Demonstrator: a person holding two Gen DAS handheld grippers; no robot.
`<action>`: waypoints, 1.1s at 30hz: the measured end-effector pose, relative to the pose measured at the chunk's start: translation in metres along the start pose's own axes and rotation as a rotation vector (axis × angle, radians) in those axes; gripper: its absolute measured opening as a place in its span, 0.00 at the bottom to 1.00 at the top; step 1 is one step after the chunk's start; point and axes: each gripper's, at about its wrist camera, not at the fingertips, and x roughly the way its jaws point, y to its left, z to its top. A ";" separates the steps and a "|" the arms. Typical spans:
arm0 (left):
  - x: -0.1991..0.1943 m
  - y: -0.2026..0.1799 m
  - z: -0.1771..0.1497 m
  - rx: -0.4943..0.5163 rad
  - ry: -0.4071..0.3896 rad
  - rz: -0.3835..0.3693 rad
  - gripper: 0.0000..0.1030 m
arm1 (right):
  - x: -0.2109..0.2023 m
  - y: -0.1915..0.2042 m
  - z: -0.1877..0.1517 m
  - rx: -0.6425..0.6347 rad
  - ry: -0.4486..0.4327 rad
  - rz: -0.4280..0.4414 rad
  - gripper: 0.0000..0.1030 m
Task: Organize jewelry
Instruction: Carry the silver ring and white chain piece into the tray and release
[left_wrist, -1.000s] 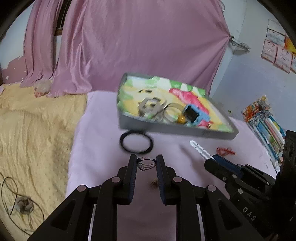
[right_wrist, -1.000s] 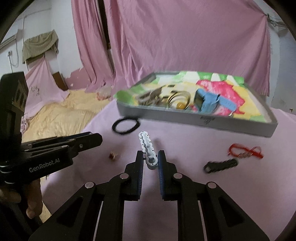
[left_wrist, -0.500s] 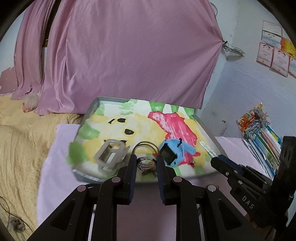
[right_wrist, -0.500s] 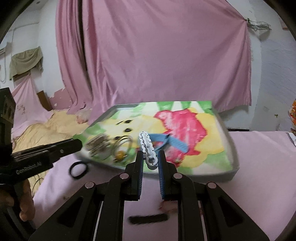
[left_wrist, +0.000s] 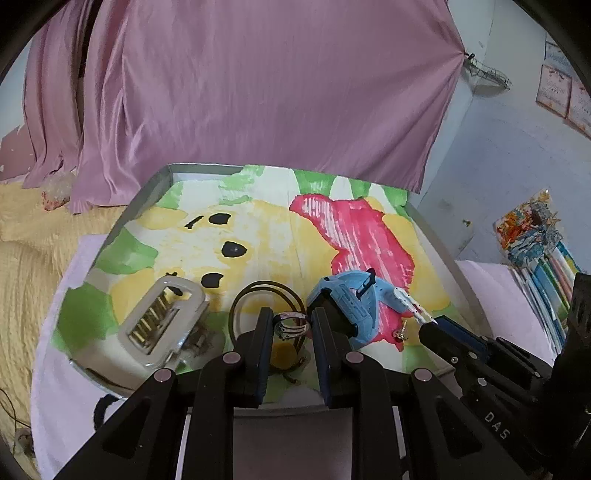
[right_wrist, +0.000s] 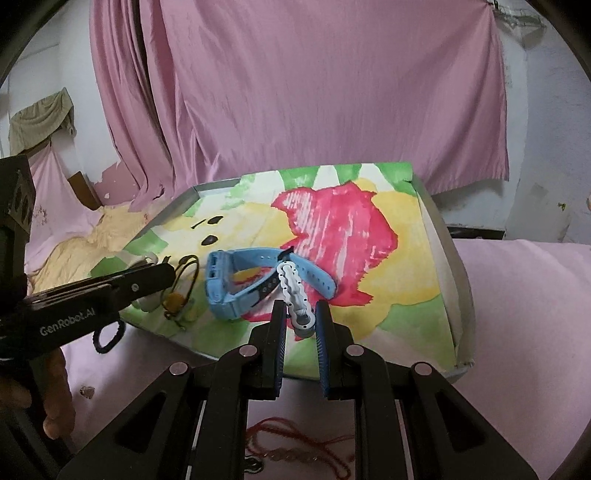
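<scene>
My left gripper (left_wrist: 291, 326) is shut on a small silver ring (left_wrist: 290, 326) and holds it over the near part of a grey tray (left_wrist: 146, 192) lined with a painted sheet. My right gripper (right_wrist: 301, 317) is shut on a white hair clip (right_wrist: 295, 291) over the tray (right_wrist: 439, 236), to the right. In the tray lie a blue watch (left_wrist: 349, 302), a thin dark bangle (left_wrist: 258, 291) and a silver-white bracelet (left_wrist: 162, 321). The watch (right_wrist: 236, 284) lies just left of the clip.
A black hair tie (right_wrist: 107, 338) lies on the pink cloth left of the tray, a small bead (right_wrist: 86, 391) nearer me. A red cord with a chain (right_wrist: 295, 446) lies under my right gripper. Pink curtains hang behind. Colourful packets (left_wrist: 535, 243) sit at the right.
Both grippers have moved forward from the pink cloth to over the tray, carrying the ring and the clip. The tray now fills the middle of both views.
</scene>
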 end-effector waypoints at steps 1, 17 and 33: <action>0.003 -0.001 0.000 0.004 0.007 0.004 0.19 | 0.002 -0.001 0.000 0.002 0.003 0.002 0.13; 0.017 -0.006 -0.006 0.021 0.068 0.037 0.19 | 0.015 -0.002 0.000 0.006 0.063 0.037 0.14; -0.018 -0.007 -0.007 0.009 -0.056 0.010 0.62 | -0.023 -0.016 -0.002 0.028 -0.080 0.005 0.49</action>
